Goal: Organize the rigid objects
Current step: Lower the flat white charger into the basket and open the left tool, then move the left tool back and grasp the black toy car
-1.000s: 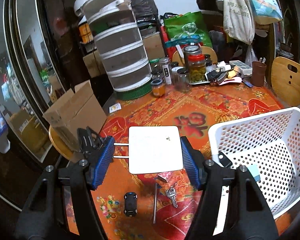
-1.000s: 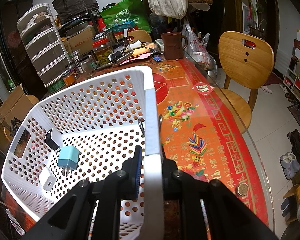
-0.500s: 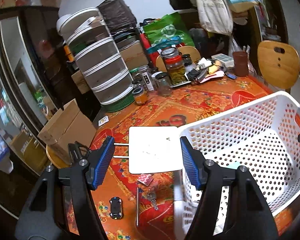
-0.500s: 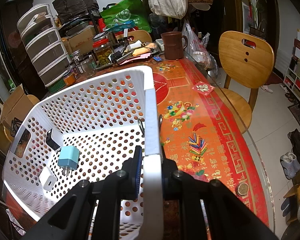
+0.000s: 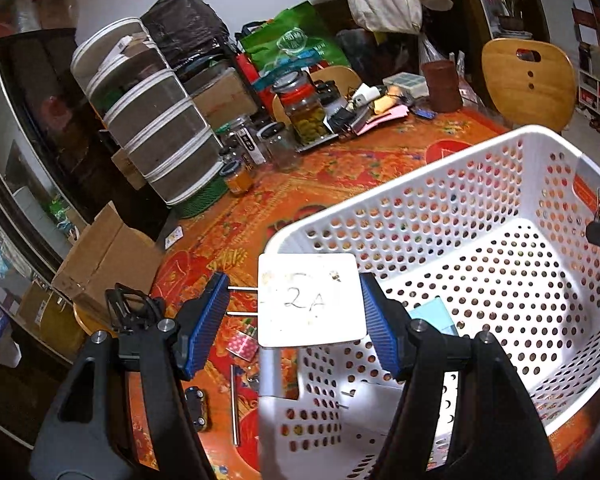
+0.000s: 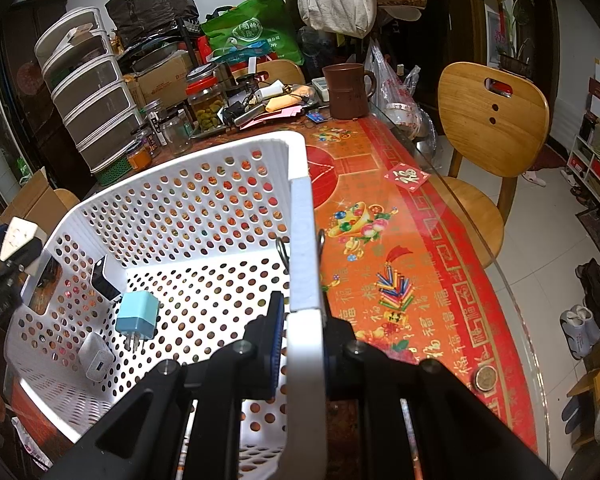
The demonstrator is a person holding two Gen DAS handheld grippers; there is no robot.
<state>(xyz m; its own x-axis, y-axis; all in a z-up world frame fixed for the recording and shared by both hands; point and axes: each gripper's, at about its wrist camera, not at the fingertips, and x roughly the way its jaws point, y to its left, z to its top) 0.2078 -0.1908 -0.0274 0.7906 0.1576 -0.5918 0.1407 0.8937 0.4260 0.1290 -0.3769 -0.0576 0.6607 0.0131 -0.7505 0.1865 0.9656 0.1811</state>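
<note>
My left gripper [image 5: 294, 316] is shut on a white plug adapter [image 5: 310, 300] marked "2A", prongs against the left pad, body against the right pad. It hangs above the left rim of the white perforated basket [image 5: 500, 184]. My right gripper [image 6: 300, 336] is shut on the basket's right rim [image 6: 302, 240]. In the basket lie a light blue charger [image 6: 137, 314], a white charger [image 6: 96, 362] and a black-and-white charger [image 6: 104, 278]. The held adapter shows at the left edge of the right wrist view [image 6: 18, 236].
On the orange tablecloth left of the basket lie a small black toy car [image 5: 196, 404], a metal rod [image 5: 234, 404], keys and patterned tape [image 5: 242, 344]. Jars [image 5: 306, 110], stacked drawers [image 5: 148, 128] and a brown mug [image 6: 346, 90] stand at the back. A wooden chair [image 6: 492, 120] stands right.
My left gripper has carried the white adapter rightward from above the tablecloth to above the basket's left rim. My right gripper has stayed clamped on the basket rim.
</note>
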